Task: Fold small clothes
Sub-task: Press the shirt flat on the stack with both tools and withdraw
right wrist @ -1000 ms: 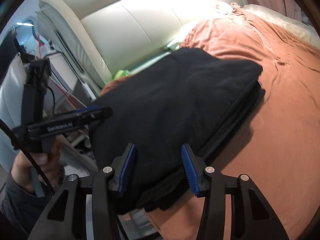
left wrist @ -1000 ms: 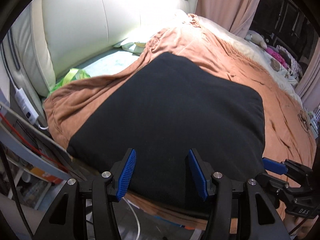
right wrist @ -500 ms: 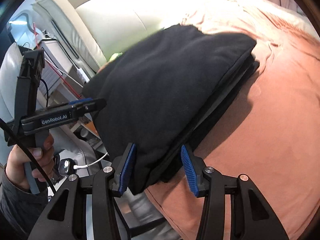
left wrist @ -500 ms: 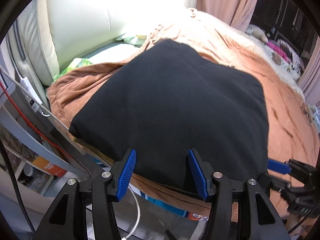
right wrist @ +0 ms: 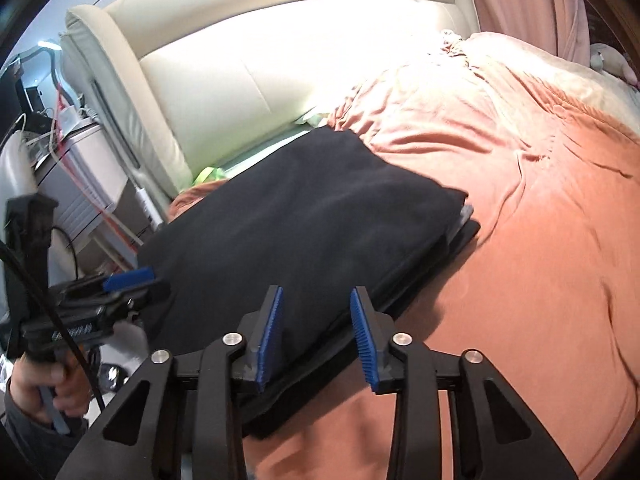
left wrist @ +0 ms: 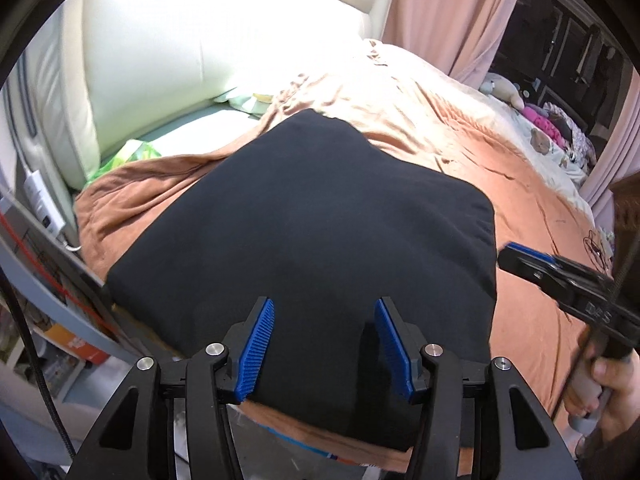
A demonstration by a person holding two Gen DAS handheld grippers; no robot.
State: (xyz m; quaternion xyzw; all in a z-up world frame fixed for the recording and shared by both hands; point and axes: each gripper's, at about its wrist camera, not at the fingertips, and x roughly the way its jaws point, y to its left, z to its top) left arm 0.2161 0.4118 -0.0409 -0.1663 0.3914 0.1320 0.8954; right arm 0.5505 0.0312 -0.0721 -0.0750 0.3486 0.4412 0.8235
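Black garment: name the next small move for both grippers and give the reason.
Probably draw both grippers clear and leave the black garment where it lies. It already sits as a squared, layered stack on the orange blanket. The left gripper and right gripper hang at its near edge, jaws closing on nothing, pads apparently not pressing the cloth, so another fold looks unnecessary.

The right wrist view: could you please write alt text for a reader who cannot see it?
A folded black garment lies on an orange bedspread near the bed's corner, in front of a cream padded headboard. The right hand-held gripper, blue pads closing, frames the garment's near edge without gripping it. The left hand-held gripper sits at the garment's left side.
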